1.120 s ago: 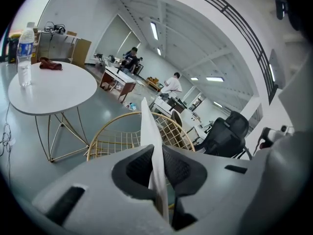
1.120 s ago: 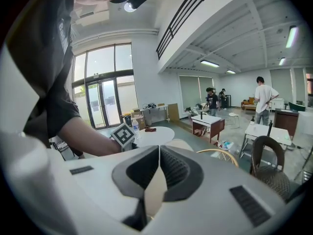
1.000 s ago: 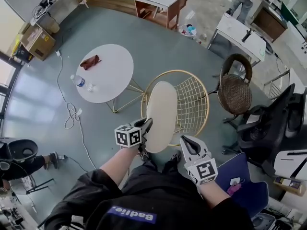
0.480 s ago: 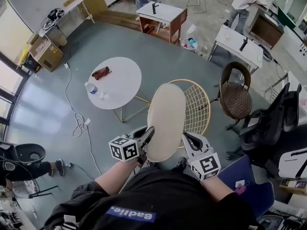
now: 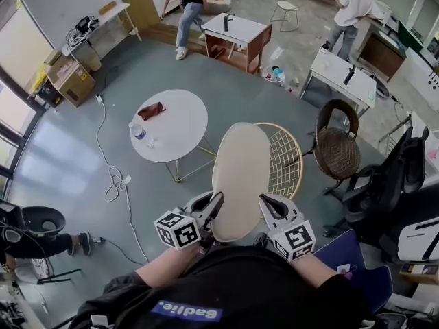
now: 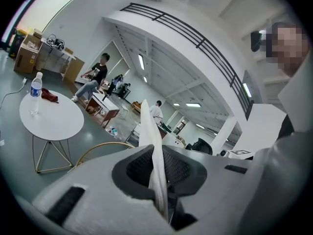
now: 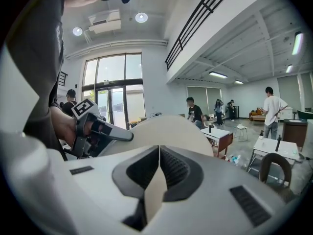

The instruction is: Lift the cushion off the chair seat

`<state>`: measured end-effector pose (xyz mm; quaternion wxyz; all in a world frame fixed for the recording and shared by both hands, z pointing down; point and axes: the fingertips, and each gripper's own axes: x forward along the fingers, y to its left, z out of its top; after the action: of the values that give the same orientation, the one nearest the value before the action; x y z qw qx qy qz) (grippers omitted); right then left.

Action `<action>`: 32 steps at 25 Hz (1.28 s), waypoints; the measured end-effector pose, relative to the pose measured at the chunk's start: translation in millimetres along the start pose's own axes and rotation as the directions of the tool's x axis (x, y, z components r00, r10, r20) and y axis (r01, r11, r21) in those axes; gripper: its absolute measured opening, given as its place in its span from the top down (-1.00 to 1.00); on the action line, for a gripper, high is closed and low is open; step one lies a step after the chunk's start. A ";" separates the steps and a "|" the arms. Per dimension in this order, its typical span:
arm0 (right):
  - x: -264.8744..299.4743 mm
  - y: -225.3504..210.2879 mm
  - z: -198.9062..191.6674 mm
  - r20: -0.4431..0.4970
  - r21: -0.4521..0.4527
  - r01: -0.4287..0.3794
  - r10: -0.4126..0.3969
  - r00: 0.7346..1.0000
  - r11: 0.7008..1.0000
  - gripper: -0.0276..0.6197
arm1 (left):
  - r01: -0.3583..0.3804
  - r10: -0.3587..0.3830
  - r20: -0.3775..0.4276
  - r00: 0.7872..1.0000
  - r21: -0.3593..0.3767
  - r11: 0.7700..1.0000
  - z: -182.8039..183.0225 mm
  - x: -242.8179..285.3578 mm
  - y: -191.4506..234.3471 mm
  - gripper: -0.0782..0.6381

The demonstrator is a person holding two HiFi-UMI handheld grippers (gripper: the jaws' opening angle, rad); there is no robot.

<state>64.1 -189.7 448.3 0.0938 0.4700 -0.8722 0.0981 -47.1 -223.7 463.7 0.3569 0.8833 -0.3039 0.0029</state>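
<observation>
A flat, round cream cushion [image 5: 241, 177] hangs in the air above the gold wire chair [image 5: 285, 160], held at its near edge from both sides. My left gripper [image 5: 213, 208] is shut on the cushion's left near edge; in the left gripper view the cushion [image 6: 148, 141] stands on edge between the jaws. My right gripper [image 5: 266, 205] is shut on the right near edge. Its own view shows the cushion [image 7: 168, 131] pinched between the jaws, with the left gripper [image 7: 124, 137] at the far side.
A round white table [image 5: 169, 124] with a water bottle [image 5: 136, 131] and a dark red cloth [image 5: 151, 110] stands left of the chair. A brown wicker chair [image 5: 337, 149] and a black office chair [image 5: 387, 184] stand to the right. Desks and several people are at the back.
Both grippers have lifted the cushion up off the chair seat; it now sits higher and nearer the camera, tilted up, and more of the wire seat shows.
</observation>
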 end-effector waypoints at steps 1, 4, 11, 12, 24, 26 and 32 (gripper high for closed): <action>0.5 1.1 1.3 -0.001 -0.004 -0.005 0.005 1.000 1.000 0.82 | 0.002 -0.002 0.008 1.000 -0.003 1.000 0.0 -1.4 -2.2 0.64; -0.3 3.8 2.7 0.003 -0.016 -0.016 0.017 1.000 1.000 0.82 | 0.014 -0.014 0.017 1.000 0.000 1.000 -3.0 -3.4 -9.9 0.64; -4.3 12.9 1.6 0.004 -0.003 -0.030 0.030 1.000 1.000 0.82 | 0.046 -0.046 0.017 0.999 0.004 0.999 -10.7 -8.4 -23.7 0.64; -6.0 13.2 0.6 0.003 -0.001 -0.029 0.029 1.000 1.000 0.82 | 0.050 -0.050 0.014 0.999 0.005 0.999 -12.4 -7.9 -25.7 0.64; -10.9 13.3 -2.0 0.010 0.014 -0.021 0.021 1.000 1.000 0.82 | 0.080 -0.079 -0.001 0.997 0.023 0.997 -15.4 -3.6 -35.7 0.64; -11.8 11.3 -3.3 0.008 0.017 -0.017 0.017 1.000 1.000 0.82 | 0.082 -0.082 -0.002 0.997 0.023 0.996 -15.9 -2.2 -36.6 0.64; -14.3 9.7 -1.6 0.011 0.020 -0.009 0.009 1.000 1.000 0.82 | 0.086 -0.086 0.000 0.996 0.022 0.996 -15.5 -2.0 -39.3 0.64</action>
<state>63.8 -172.6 445.3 0.0840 0.4674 -0.8738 0.1049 -24.3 -190.7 450.1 0.3467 0.8995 -0.2658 -0.0094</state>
